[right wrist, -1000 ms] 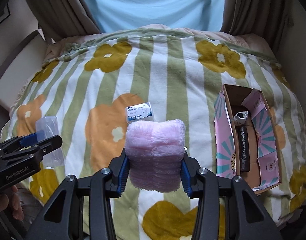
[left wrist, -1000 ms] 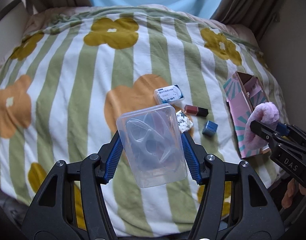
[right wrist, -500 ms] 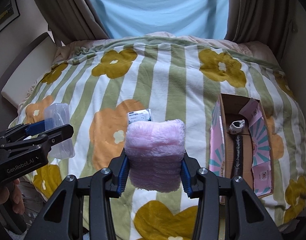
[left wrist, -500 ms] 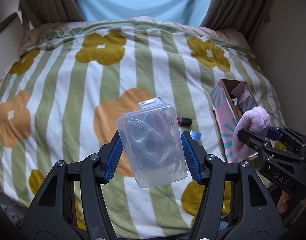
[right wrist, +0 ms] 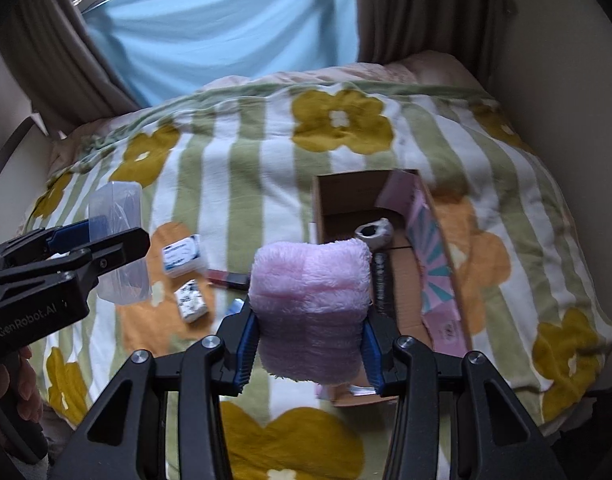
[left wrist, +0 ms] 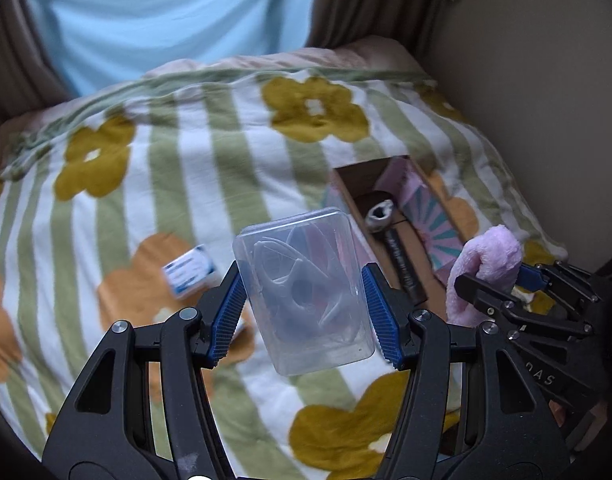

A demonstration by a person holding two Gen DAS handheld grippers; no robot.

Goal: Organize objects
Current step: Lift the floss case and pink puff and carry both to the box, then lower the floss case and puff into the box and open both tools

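My left gripper (left wrist: 304,314) is shut on a clear plastic box (left wrist: 306,292) with clear items inside, held above the bed. It also shows at the left of the right wrist view (right wrist: 118,240). My right gripper (right wrist: 309,352) is shut on a fluffy pink pad (right wrist: 309,308), held above the bed next to the open cardboard box (right wrist: 347,192); the pad also shows in the left wrist view (left wrist: 485,268). The cardboard box (left wrist: 357,176) holds a black stick (left wrist: 401,264) and a small white item (left wrist: 379,216).
On the flowered striped blanket (right wrist: 266,152) lie a blue-white packet (right wrist: 182,256), a small white patterned packet (right wrist: 192,302) and a dark red tube (right wrist: 228,278). A wall (right wrist: 565,80) runs along the right; curtains (right wrist: 226,32) hang behind the bed.
Both grippers have moved to the right with their loads; the cardboard box now lies nearer the middle of both views. The grips have not changed.
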